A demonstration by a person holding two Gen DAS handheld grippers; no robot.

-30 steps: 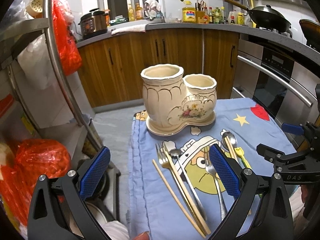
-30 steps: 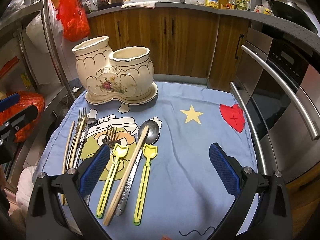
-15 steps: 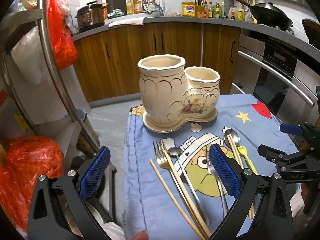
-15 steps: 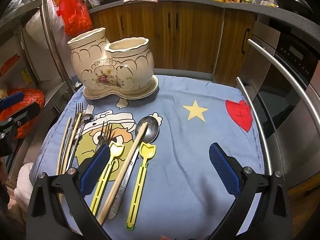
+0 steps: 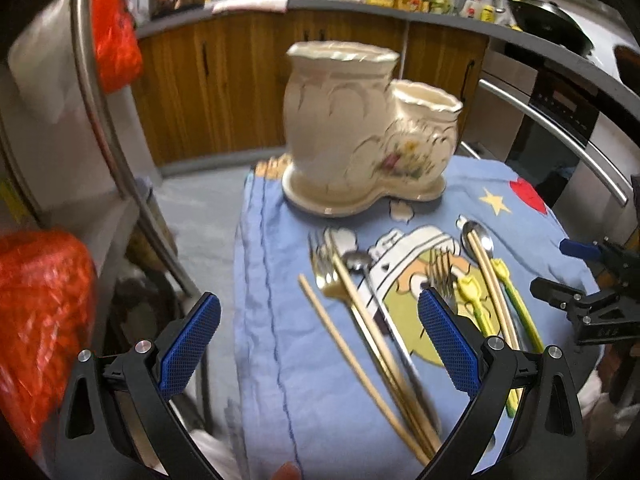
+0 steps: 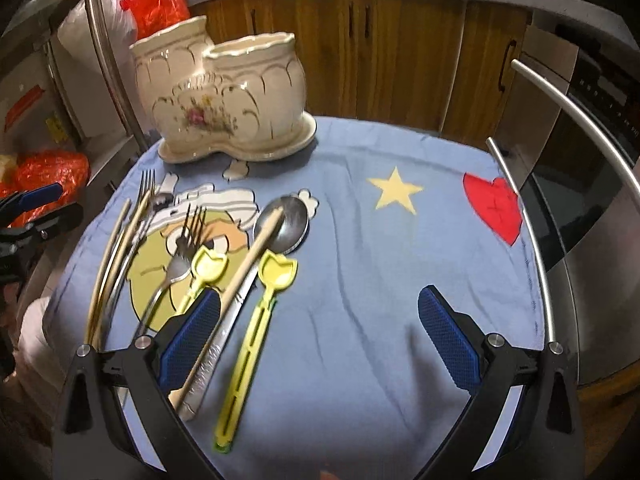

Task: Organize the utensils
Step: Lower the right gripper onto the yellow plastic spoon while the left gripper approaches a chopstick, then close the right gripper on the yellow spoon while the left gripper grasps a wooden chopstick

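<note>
A cream two-pot ceramic holder (image 5: 360, 136) (image 6: 224, 96) stands at the back of a blue cartoon cloth (image 5: 516, 216) (image 6: 380, 264). Utensils lie on the cloth: chopsticks (image 5: 356, 344), a gold fork (image 5: 326, 276), a small spoon (image 5: 360, 260), a steel fork (image 6: 182, 256), a large spoon (image 6: 286, 222) with a chopstick (image 6: 240, 276) across it, and two yellow plastic utensils (image 6: 256, 320). My left gripper (image 5: 318, 340) is open and empty over the left group. My right gripper (image 6: 318, 336) is open and empty, low over the yellow utensils.
A steel rack post (image 5: 116, 128) and red bags (image 5: 40, 320) stand left of the table. An oven with a bar handle (image 6: 560, 152) is on the right. Wooden cabinets (image 6: 380, 40) run behind. The right gripper shows in the left wrist view (image 5: 592, 304).
Both grippers have moved forward and lower toward the cloth; the holder and utensils look larger. Both stay open. No utensil has moved.
</note>
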